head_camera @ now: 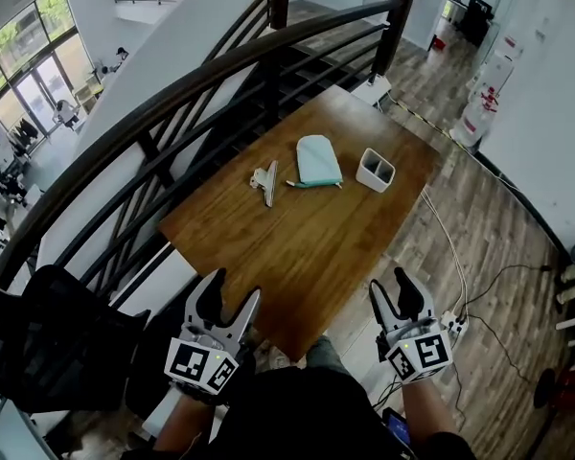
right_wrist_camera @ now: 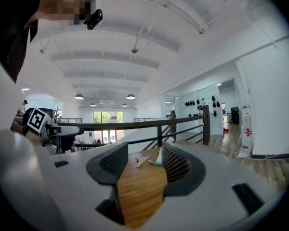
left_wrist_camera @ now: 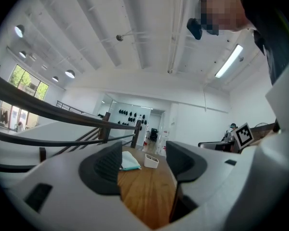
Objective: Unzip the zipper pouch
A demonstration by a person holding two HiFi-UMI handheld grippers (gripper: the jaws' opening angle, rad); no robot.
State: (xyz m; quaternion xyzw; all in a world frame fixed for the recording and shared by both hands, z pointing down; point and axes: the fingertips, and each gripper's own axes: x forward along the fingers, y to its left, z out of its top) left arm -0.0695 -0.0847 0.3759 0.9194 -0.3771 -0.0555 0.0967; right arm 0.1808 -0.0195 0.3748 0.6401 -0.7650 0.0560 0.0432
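A mint-green zipper pouch (head_camera: pixel 319 160) lies flat on the far half of the wooden table (head_camera: pixel 297 247), with its zipper pull at its near edge. Both grippers hover at the table's near end, well short of the pouch. My left gripper (head_camera: pixel 231 302) is open, with nothing between its jaws. In the left gripper view the pouch (left_wrist_camera: pixel 130 162) shows far ahead, just beside the left jaw of the left gripper (left_wrist_camera: pixel 143 166). My right gripper (head_camera: pixel 393 295) is open and empty too. In the right gripper view only a sliver of the pouch (right_wrist_camera: pixel 159 158) peeks past the right jaw of the right gripper (right_wrist_camera: pixel 140 165).
A small white open box (head_camera: pixel 375 171) stands right of the pouch, and a white clip-like tool (head_camera: pixel 265 181) lies to its left. A dark stair railing (head_camera: pixel 172 94) runs along the table's left and far sides. Cables trail over the wood floor (head_camera: pixel 479 247) to the right.
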